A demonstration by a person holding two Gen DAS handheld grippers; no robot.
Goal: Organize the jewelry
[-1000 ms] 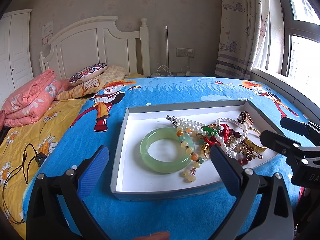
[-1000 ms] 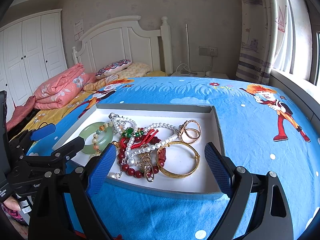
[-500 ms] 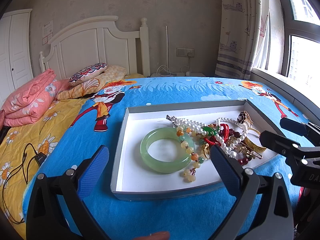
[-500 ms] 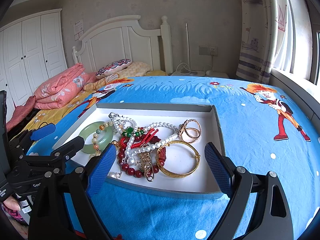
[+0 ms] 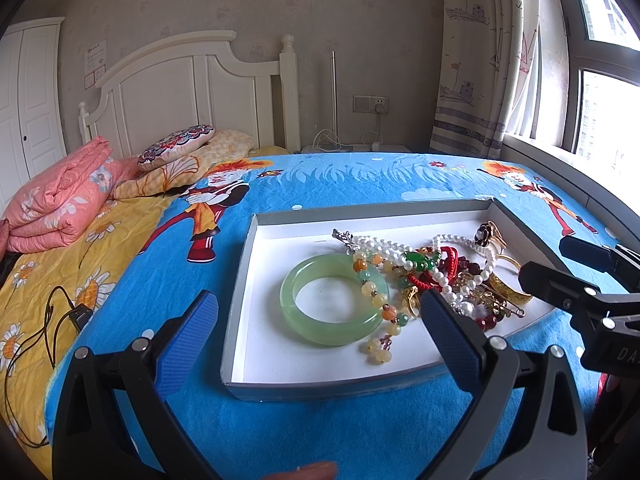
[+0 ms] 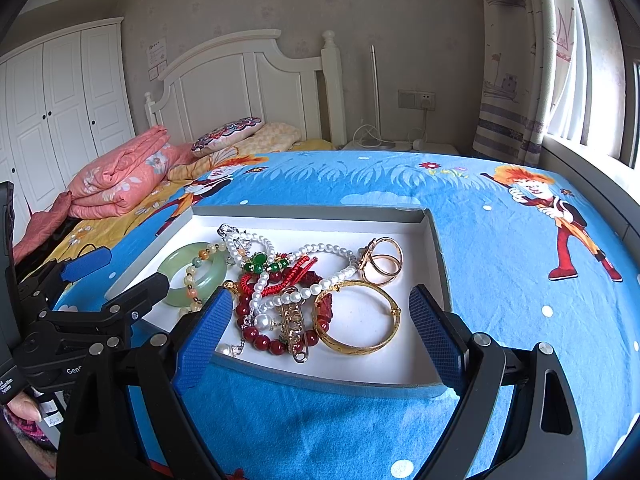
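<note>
A shallow grey tray with a white floor (image 5: 244, 280) (image 6: 436, 248) lies on the blue bedspread. In it sit a green jade bangle (image 5: 304, 320) (image 6: 212, 276), a pearl necklace (image 5: 384, 246) (image 6: 328, 250), red bead strands (image 6: 264, 336), a gold bangle (image 6: 360, 346) and gold rings (image 6: 386, 264), mostly tangled in one pile. My left gripper (image 5: 320, 322) hovers open at the tray's near left, framing the jade bangle. My right gripper (image 6: 320, 312) stands open over the tray's near edge, framing the tangle. Neither touches anything.
The blue cartoon bedspread (image 6: 500, 240) stretches beyond and to the right of the tray. A folded pink quilt (image 5: 60, 204) and pillows (image 5: 176, 146) lie far left by the white headboard. A black cable (image 5: 48, 320) rests on the yellow sheet. A window ledge (image 5: 560, 160) runs along the right.
</note>
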